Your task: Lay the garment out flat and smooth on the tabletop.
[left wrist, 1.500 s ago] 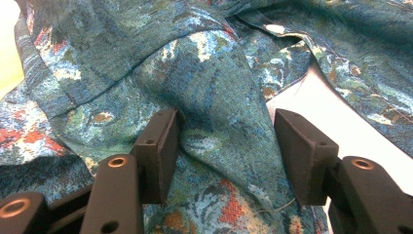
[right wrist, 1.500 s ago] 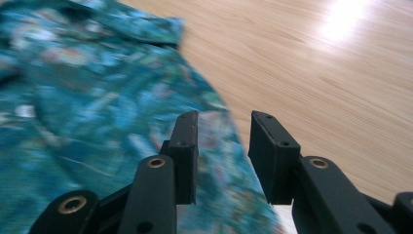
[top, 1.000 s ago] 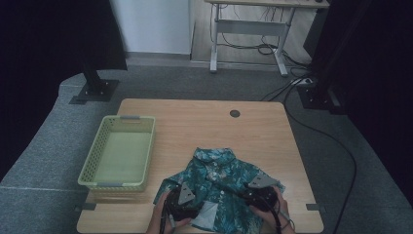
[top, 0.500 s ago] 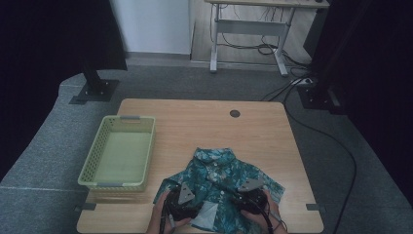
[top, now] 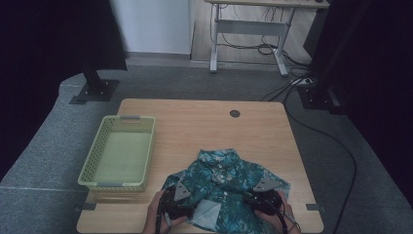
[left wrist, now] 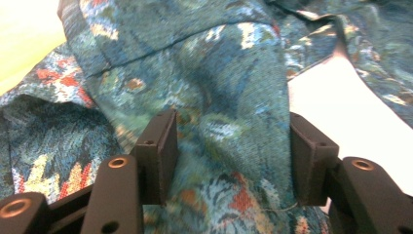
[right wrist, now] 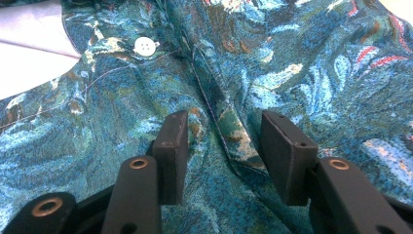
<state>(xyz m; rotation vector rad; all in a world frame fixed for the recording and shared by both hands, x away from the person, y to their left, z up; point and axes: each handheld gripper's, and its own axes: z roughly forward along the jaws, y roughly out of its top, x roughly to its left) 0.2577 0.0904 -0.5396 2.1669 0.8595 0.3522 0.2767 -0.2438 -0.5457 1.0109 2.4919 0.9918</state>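
Straddling shirt; button right-view.

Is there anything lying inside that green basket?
No, in the high view the green basket shows just its bare floor, and the shirt lies beside it on the table.

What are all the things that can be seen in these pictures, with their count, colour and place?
shirt: one, teal with a leaf print and white buttons, spread at the near edge of the table, right of the basket.
basket: one, pale green plastic, nothing in it, on the left part of the table.
table: one, light wood, with a dark round cap near its far edge.
desk: one, white legs, on the floor behind the table, cables under it.
stand bases: two, black, on the grey floor, far left and far right.
left claw: one, black, jaws apart with a shirt fold between them.
right claw: one, black, jaws apart over a shirt seam.
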